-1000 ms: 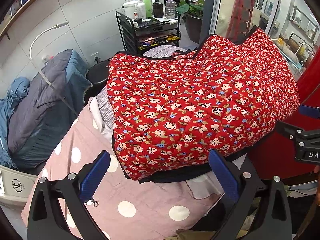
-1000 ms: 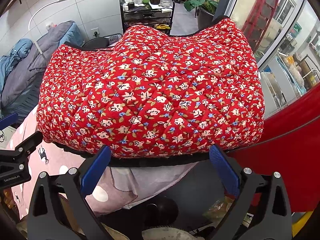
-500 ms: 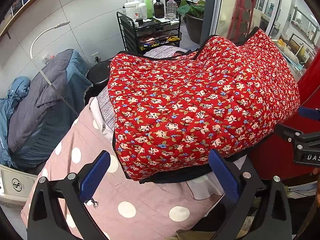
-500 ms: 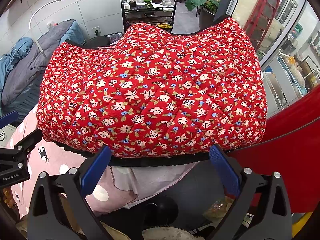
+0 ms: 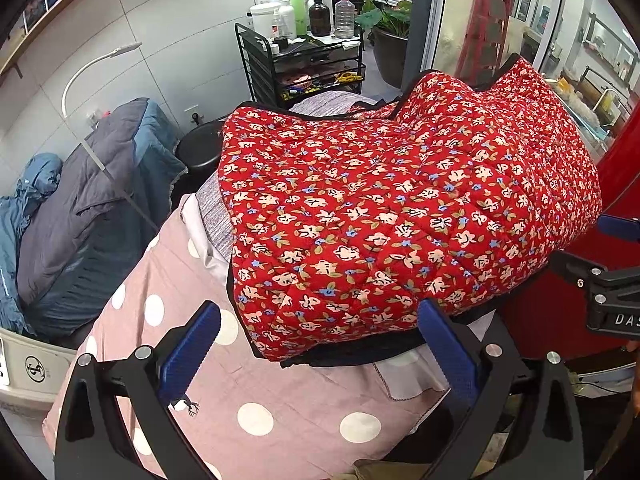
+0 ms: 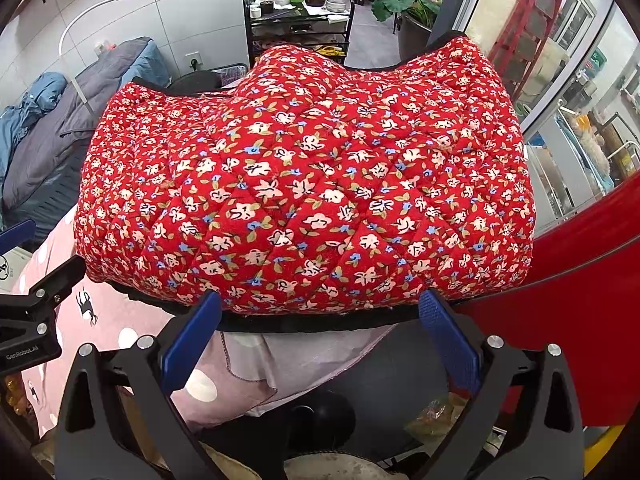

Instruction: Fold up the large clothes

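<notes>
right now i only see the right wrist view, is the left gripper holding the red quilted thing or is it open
observer: Open. The left gripper pinches nothing, and its fingers stand wide apart at the near left corner of the red quilted garment.
operator: whats under the left edge there
observer: A grey cloth pokes out from beneath that edge, lying on the pink polka-dot sheet.

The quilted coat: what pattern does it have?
Small pale flowers on red, on the coat; clearest in the right wrist view.
</notes>
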Demonstrator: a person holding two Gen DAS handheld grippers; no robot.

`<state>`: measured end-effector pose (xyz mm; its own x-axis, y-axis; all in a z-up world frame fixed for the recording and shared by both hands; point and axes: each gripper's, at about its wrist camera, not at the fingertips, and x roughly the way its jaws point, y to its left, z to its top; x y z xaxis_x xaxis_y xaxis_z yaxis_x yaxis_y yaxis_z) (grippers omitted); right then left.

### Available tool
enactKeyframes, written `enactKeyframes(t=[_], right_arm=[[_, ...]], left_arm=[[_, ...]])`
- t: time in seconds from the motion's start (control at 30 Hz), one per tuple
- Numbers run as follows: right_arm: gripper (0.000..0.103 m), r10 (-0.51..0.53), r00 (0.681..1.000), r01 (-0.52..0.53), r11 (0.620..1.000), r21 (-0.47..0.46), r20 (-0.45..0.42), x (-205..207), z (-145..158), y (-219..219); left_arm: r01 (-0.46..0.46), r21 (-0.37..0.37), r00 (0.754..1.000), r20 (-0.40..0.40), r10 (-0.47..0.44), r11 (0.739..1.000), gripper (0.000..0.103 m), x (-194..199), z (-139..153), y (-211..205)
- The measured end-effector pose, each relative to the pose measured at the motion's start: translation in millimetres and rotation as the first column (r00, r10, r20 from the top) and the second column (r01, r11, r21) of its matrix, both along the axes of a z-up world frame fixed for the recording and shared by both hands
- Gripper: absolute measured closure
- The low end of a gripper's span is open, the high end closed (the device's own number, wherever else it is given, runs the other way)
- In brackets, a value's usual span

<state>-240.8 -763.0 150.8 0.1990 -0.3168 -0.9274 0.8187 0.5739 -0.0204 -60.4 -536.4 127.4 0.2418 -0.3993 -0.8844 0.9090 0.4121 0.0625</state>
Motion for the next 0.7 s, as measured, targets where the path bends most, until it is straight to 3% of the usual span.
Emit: enactKeyframes(t=[0.43, 0.6, 0.7], right_arm=[[0.006, 0.0, 1.0, 0.0, 1.0, 0.006, -0.003, 0.1, -2.7, 3.4], [0.006, 0.002, 1.0, -0.002, 1.0, 0.006, -0.001, 1.3, -2.5, 2.6], [0.006, 0.003, 1.0, -0.003, 1.0, 0.008, -0.003, 2.8, -3.4, 1.9]], left_arm=[[-0.003, 0.031, 1.0, -0.029, 0.004, 1.0, 0.006, 0.7, -9.0, -1.6], [0.011, -0.002, 0.999, 0.047, -0.011, 1.0, 0.006, -8.7, -5.9, -0.1], [0.025, -0.011, 0.999, 0.027, -0.025, 1.0, 0.006, -11.7, -5.1, -0.1]])
